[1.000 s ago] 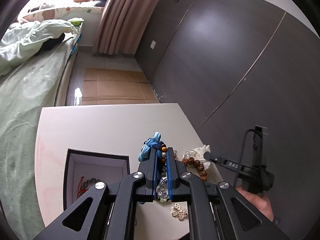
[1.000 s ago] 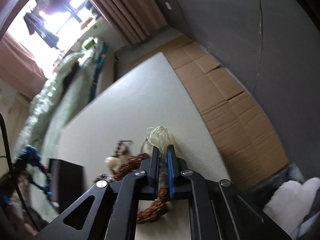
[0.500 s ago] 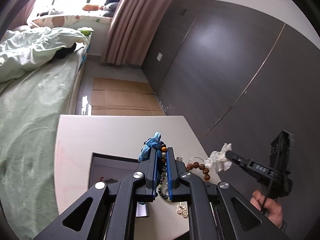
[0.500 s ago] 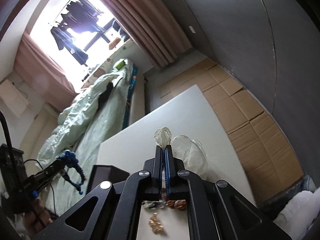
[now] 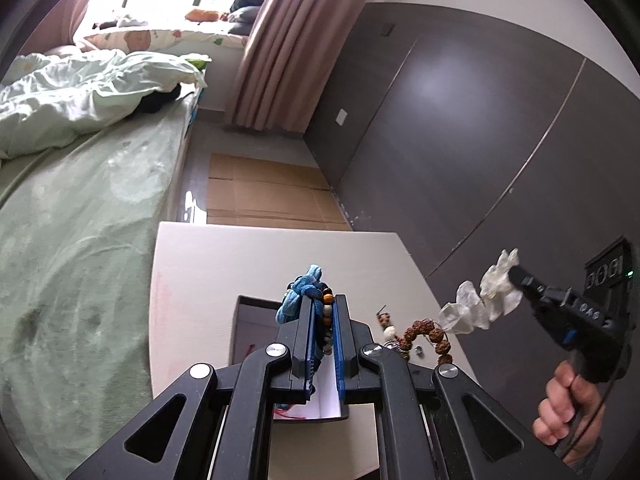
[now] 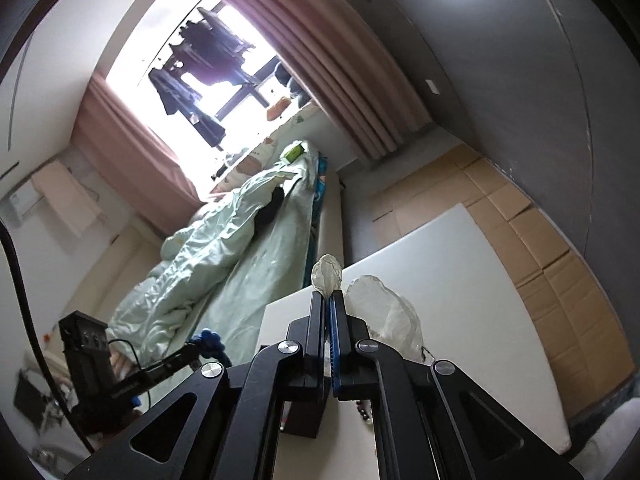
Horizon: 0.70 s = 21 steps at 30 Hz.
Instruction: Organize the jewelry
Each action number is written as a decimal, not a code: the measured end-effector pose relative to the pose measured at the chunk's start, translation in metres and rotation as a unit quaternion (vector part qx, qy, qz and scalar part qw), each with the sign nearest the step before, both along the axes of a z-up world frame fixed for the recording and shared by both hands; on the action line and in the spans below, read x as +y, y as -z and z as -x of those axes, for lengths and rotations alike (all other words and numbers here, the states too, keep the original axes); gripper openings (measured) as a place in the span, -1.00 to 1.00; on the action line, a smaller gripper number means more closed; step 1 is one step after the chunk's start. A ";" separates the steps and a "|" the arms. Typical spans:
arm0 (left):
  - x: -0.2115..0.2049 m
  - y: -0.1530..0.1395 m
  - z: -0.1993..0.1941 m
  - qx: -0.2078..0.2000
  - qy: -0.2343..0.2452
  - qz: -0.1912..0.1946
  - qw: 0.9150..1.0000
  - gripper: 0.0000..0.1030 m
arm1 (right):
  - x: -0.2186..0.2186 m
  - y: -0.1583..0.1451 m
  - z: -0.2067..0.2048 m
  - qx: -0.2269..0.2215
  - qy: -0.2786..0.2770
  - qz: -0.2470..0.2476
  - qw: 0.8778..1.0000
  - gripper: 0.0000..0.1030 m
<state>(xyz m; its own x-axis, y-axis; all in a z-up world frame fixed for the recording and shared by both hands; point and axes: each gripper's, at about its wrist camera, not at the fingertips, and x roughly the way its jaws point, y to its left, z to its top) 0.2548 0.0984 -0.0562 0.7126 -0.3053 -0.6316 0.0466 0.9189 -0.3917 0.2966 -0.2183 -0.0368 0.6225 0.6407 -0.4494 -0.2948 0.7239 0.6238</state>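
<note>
My left gripper [image 5: 323,301] is shut on a string of mixed beads with a blue knotted cord [image 5: 303,291], held above the black jewelry box [image 5: 249,332] with its white lining. My right gripper [image 6: 328,299] is shut on a crumpled clear plastic bag [image 6: 327,275]; the rest of the bag [image 6: 384,314] hangs beside the fingers, off the white table [image 6: 460,276]. In the left wrist view the right gripper [image 5: 515,273] hovers at the right with the bag [image 5: 468,309] dangling. A brown seed-bead bracelet [image 5: 428,330] lies on the table.
A few small jewelry pieces [image 5: 387,326] lie next to the brown bracelet. A bed with green bedding [image 5: 80,216] runs along the table's left side. Dark wardrobe doors [image 5: 460,152] stand at the right. Flattened cardboard [image 5: 264,196] covers the floor beyond the table.
My right gripper rose from the table, lifting the plastic bag away from the brown bracelet. My left gripper, still holding the bead string, shifted over the box.
</note>
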 end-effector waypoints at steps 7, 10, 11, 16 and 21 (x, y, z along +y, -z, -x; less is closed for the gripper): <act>0.004 0.008 -0.006 0.012 -0.009 0.004 1.000 -0.84 | 0.018 -0.017 -0.008 -0.023 -0.022 -0.012 0.999 -0.93; 0.003 0.011 -0.008 0.017 -0.007 0.004 1.000 -0.84 | 0.030 -0.021 -0.011 -0.027 -0.033 -0.008 0.999 -0.93; 0.002 0.013 -0.010 0.022 -0.004 0.007 1.000 -0.84 | 0.034 -0.022 -0.012 -0.027 -0.037 -0.008 0.999 -0.93; 0.004 0.026 -0.020 0.050 0.001 0.024 0.998 -0.81 | 0.053 -0.027 -0.015 -0.031 -0.057 -0.008 0.998 -0.93; 0.014 0.033 -0.024 0.075 -0.015 0.042 0.996 -0.08 | 0.076 -0.023 -0.017 -0.028 -0.081 -0.011 0.996 -0.93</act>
<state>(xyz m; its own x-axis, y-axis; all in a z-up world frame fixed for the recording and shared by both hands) 0.2786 0.1129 -0.0888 0.6215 -0.3418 -0.7049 -0.0453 0.8826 -0.4679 0.3135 -0.1424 -0.0136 0.5339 0.7442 -0.4014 -0.4421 0.6504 0.6177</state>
